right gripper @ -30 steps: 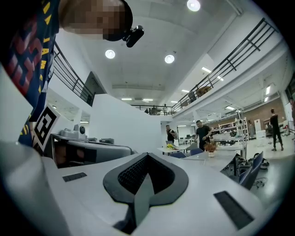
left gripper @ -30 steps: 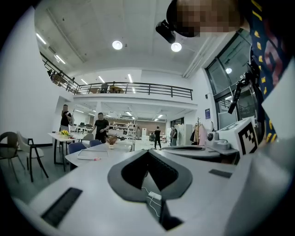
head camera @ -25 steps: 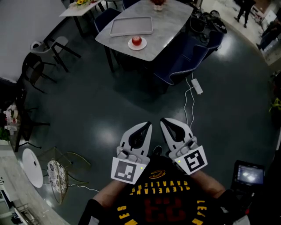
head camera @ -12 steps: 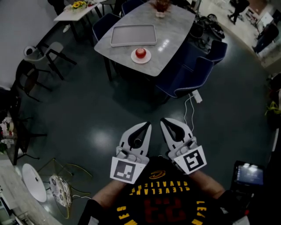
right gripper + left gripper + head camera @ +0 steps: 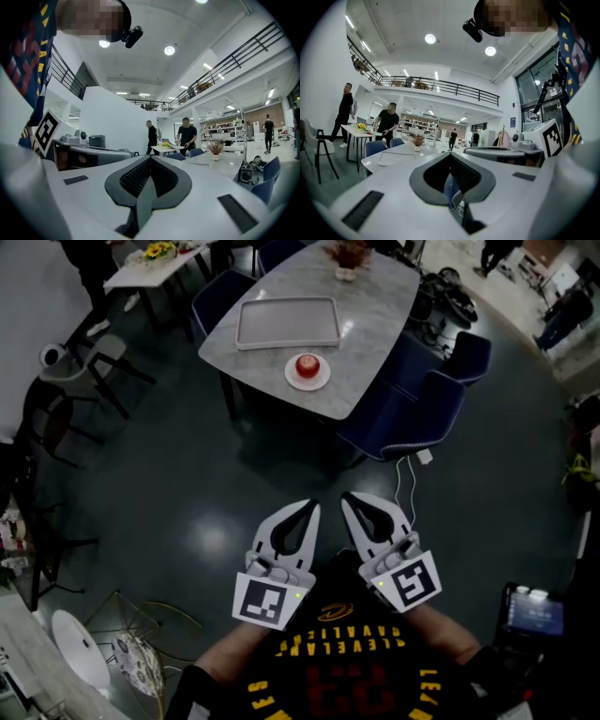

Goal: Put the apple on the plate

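A red apple (image 5: 307, 365) rests on a small white plate (image 5: 323, 380) near the front edge of a grey marble table (image 5: 375, 306), far ahead of me in the head view. My left gripper (image 5: 313, 505) and right gripper (image 5: 347, 498) are held side by side close to my body, well short of the table and above the dark floor. Both are shut with nothing between the jaws, as the left gripper view (image 5: 451, 154) and the right gripper view (image 5: 150, 158) also show. Neither gripper view shows the apple.
A pale empty tray (image 5: 286, 345) lies behind the plate, with a potted plant (image 5: 348, 254) at the table's far end. Blue chairs (image 5: 422, 413) stand at the table's right side, above a power strip and cable (image 5: 424, 457). Two people stand by a side table (image 5: 165, 148).
The table with the apple and plate has come lower and nearer in the head view. Both grippers keep their place before my body and stay shut.
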Demonstrator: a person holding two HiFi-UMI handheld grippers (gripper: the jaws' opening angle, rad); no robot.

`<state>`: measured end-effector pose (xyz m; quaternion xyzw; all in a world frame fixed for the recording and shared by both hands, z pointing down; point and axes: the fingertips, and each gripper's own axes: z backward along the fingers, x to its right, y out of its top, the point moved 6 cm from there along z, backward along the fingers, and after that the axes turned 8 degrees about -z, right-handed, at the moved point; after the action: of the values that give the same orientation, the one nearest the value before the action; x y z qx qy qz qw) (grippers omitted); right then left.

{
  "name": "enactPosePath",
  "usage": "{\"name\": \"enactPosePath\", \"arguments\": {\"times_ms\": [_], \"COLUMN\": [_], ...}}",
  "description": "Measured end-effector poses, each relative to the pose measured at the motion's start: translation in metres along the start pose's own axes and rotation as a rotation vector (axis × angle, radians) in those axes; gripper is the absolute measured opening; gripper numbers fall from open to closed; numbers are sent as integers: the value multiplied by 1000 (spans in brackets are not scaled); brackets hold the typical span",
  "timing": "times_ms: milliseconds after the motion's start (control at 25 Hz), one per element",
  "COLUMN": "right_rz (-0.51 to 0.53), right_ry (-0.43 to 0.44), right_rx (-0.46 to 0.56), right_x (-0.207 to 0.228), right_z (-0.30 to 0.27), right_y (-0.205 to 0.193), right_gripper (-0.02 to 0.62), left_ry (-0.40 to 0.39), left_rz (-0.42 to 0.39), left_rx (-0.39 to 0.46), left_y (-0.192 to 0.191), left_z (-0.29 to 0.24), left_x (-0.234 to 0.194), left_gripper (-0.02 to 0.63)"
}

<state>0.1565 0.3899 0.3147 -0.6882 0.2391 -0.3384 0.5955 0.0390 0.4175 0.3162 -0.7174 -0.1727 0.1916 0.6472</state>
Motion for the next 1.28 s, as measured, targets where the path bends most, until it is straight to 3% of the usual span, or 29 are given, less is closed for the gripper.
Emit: {"name": "enactPosePath", "arguments": {"times_ms": [240, 800, 1080, 1280], "right_rz": [-30, -76, -93, -117], "right_ry": [6, 133, 173, 166], "right_rx": [-32, -33, -38, -73], "right_x": [32, 161, 207, 226], "right_z": [-24, -104, -123, -136], "right_y": [-12, 20, 27, 17], "right_gripper": [7, 6, 6, 6], "left_ry": [-7, 119, 176, 208], "left_rz": [4, -35, -59, -30], "left_rx": [-35, -66, -80, -92], "left_y": [-11, 17, 27, 19], "left_z": [-36, -163, -202, -212], "left_x": [-14, -54, -59, -75], "left_gripper": [2, 2, 2, 2]}}
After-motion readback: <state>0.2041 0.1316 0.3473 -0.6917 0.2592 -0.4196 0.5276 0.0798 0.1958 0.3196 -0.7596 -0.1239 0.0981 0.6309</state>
